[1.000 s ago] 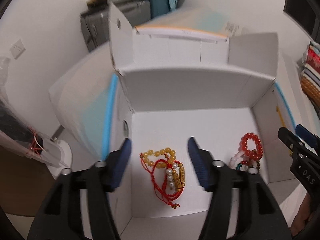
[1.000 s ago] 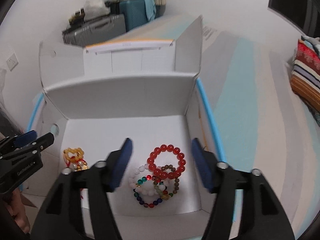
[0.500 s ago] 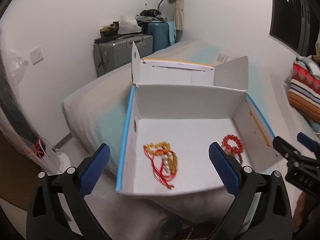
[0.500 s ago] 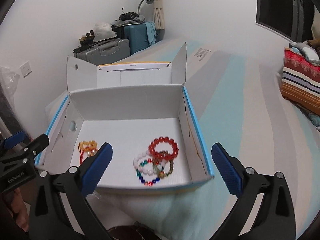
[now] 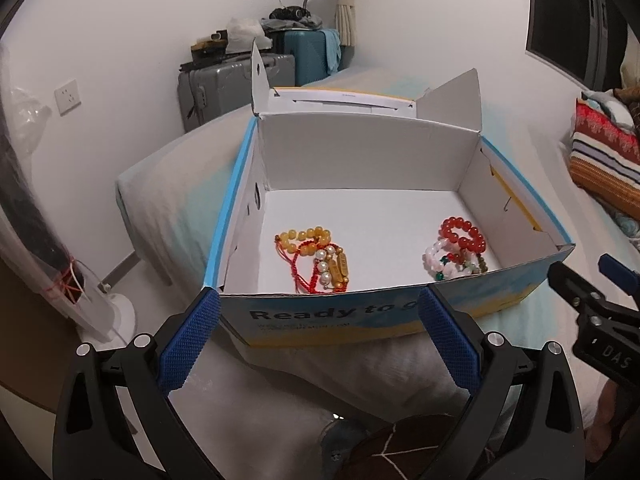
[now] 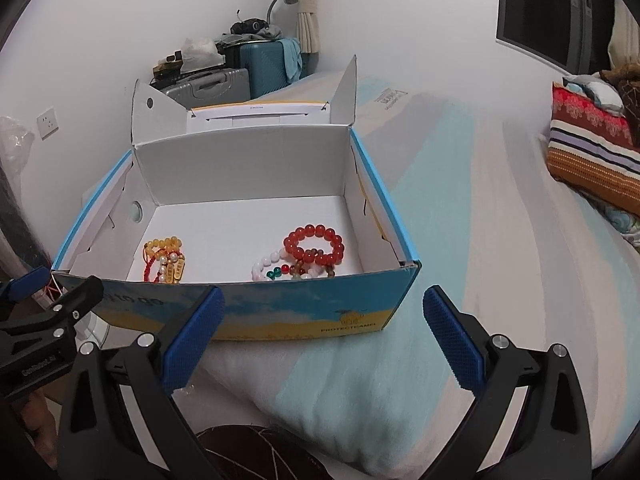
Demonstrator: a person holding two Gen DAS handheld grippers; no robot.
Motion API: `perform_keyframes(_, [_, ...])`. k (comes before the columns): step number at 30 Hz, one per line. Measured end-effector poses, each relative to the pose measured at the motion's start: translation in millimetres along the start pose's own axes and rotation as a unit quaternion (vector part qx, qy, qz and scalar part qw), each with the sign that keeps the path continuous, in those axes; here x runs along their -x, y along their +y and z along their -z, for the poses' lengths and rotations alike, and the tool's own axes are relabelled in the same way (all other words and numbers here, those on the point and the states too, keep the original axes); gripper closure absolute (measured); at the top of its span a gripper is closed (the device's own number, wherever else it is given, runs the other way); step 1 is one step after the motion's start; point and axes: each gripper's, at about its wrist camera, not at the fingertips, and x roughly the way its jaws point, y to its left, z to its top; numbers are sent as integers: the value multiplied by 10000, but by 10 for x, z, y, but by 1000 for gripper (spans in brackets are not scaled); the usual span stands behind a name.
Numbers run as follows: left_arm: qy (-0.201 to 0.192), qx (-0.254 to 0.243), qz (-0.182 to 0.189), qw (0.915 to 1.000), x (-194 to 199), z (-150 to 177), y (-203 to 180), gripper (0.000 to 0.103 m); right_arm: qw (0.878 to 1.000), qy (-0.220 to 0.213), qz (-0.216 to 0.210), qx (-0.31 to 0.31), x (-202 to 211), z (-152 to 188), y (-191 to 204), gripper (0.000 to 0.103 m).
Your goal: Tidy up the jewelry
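An open blue and white cardboard box [image 5: 360, 316] [image 6: 304, 316] sits on a bed. Inside at left lies a tangle of yellow bead, pearl and red cord bracelets [image 5: 320, 258] [image 6: 166, 258]. Inside at right lies a red bead bracelet [image 5: 462, 234] [image 6: 314, 244] on top of white and mixed-colour bead bracelets [image 5: 444, 264] [image 6: 280, 268]. My left gripper [image 5: 318, 340] is open and empty, in front of the box's near wall. My right gripper [image 6: 324, 338] is open and empty, also in front of the near wall.
The bed has a pale teal and white cover [image 6: 460, 240]. A striped pillow [image 6: 592, 160] lies at the far right. Grey and teal suitcases [image 5: 240, 80] stand against the far wall. A white fan base [image 5: 108, 316] stands on the floor at left.
Both grippers have drawn back out of the box and away from the jewelry, and their jaws have opened wider. The bracelets stay in the box.
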Motion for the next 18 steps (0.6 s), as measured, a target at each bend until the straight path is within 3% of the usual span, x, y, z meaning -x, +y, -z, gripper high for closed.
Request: perform_keyframes(18, [9,-63,-25,10000,38,-26,-63,6,10000,7,-12,-19,-2,-22,-8,8])
